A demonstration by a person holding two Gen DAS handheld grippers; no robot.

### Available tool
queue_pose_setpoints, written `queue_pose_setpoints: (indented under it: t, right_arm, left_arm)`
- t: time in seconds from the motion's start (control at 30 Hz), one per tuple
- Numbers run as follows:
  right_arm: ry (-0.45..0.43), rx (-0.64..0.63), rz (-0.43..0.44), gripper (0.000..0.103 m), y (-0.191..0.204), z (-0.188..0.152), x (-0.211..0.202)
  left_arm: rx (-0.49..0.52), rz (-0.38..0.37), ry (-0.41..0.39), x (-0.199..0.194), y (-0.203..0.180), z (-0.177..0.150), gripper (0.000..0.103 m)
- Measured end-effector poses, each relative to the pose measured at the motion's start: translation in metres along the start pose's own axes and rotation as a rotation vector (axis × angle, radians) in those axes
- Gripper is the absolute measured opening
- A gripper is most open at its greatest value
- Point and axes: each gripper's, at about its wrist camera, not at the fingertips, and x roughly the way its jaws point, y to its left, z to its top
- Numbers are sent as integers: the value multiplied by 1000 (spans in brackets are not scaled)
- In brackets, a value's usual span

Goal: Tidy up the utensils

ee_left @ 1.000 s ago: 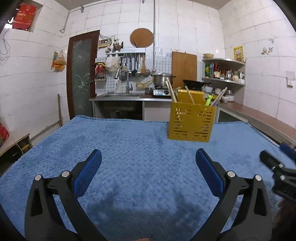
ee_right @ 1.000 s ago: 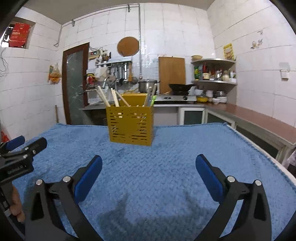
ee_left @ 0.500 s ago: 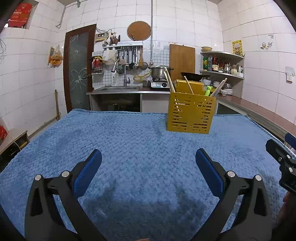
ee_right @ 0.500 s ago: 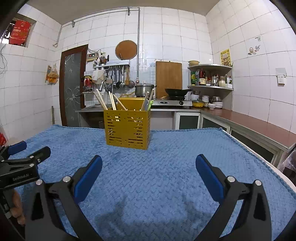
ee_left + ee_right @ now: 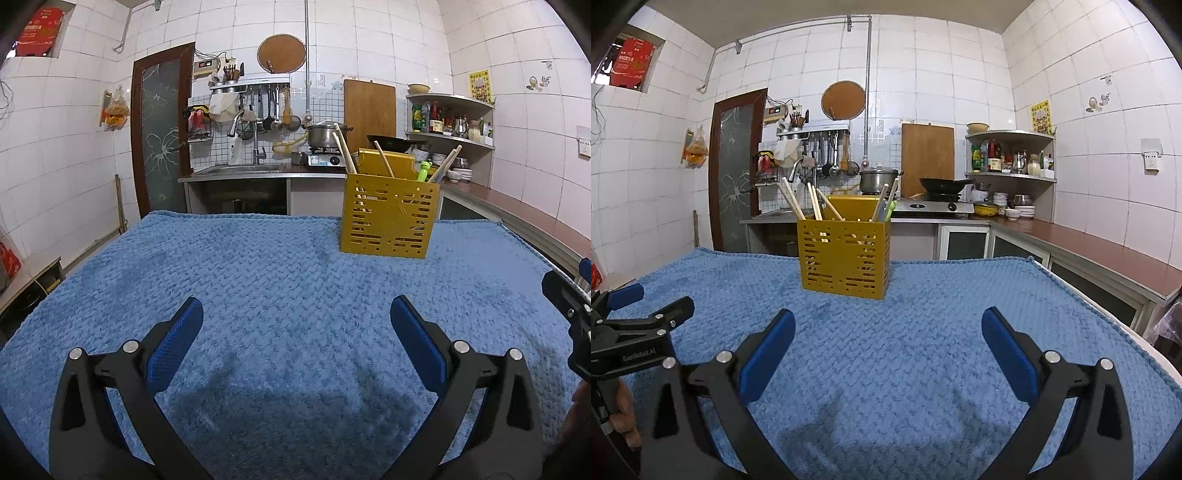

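Slotted yellow plastic utensil basket (image 5: 389, 218) stands upright, wooden chopsticks (image 5: 792, 202) leaning inside — left gripper (image 5: 295, 325) and right gripper (image 5: 886, 325) both spread wide, empty.

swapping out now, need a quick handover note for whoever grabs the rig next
Left gripper: open, empty, above the blue towel.
Right gripper: open, empty, also above the towel.
Yellow utensil holder: upright on the towel's far side, ahead of both grippers, with wooden chopsticks and a green utensil standing in it.
Done: no loose utensils visible on the towel; everything seen sits in the holder.
Left: nothing obvious; check outside the views.
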Motion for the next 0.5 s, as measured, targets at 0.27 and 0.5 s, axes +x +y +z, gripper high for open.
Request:
queue_pose_setpoints:
  t: [0.27, 0.5]
  right_arm:
    - [2, -3, 4, 99, 2, 1, 1]
    - [0, -3, 4, 99, 3, 1, 1]
  left_arm:
    - [2, -3, 0, 0, -1, 0, 98]
    - [11, -2, -14, -2, -3, 0, 98]
